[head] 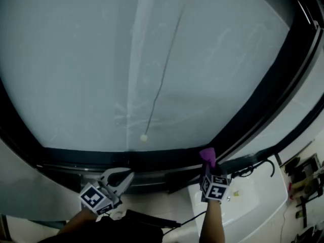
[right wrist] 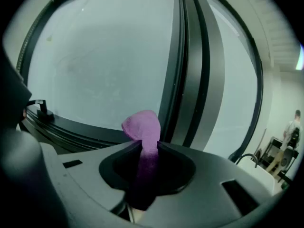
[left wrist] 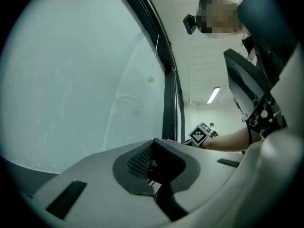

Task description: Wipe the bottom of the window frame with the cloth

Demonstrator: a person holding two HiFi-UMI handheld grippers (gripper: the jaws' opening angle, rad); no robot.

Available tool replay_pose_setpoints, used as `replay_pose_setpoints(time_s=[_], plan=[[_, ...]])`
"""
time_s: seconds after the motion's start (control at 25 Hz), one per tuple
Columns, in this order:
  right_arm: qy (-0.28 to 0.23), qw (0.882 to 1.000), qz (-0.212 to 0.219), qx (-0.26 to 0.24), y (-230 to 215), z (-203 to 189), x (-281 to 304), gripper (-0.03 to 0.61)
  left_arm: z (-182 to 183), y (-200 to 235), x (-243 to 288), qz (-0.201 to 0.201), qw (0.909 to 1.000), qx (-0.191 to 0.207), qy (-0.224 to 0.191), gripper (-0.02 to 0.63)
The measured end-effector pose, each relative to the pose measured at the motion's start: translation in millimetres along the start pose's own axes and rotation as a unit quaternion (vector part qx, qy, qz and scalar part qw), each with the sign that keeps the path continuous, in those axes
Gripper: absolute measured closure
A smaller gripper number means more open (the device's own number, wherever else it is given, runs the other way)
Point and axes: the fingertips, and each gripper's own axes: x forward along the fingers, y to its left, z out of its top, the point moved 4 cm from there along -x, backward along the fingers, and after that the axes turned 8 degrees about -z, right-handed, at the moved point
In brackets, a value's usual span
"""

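Note:
A purple cloth (head: 207,156) is clamped in my right gripper (head: 208,167), and its bunched end sticks up past the fingertips. That end hangs just in front of the dark bottom window frame (head: 126,158), near the corner where the upright frame bar meets it. In the right gripper view the cloth (right wrist: 142,127) rises between the jaws of my right gripper (right wrist: 149,145), with the bottom frame (right wrist: 80,127) behind it. My left gripper (head: 123,177) sits lower left, below the frame, with nothing in it. In its own view the left gripper (left wrist: 154,145) has its jaws together.
A thin pull cord ending in a bead (head: 144,137) hangs in front of the frosted glass. A dark upright frame bar (head: 273,100) runs up to the right. A white ledge (head: 253,201) carries a black cable (head: 253,168), with tools (head: 304,178) beyond. A small black clip (right wrist: 42,109) sits on the frame.

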Motion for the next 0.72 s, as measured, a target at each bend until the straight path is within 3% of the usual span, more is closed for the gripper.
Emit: replay_pose_setpoints(time_s=[0.52,0.72], plan=[[0.088,0.995,-0.050,-0.018,-0.7,6.9,44.0,0.495,1.8,2.3,4.4,0.000,0.9998,0.016,0.008,0.609],[0.094,0.991,-0.061,-0.073,3.2,7.4,45.7,0.494,1.8,3.3,3.8,0.008,0.9998,0.014,0.009,0.609]])
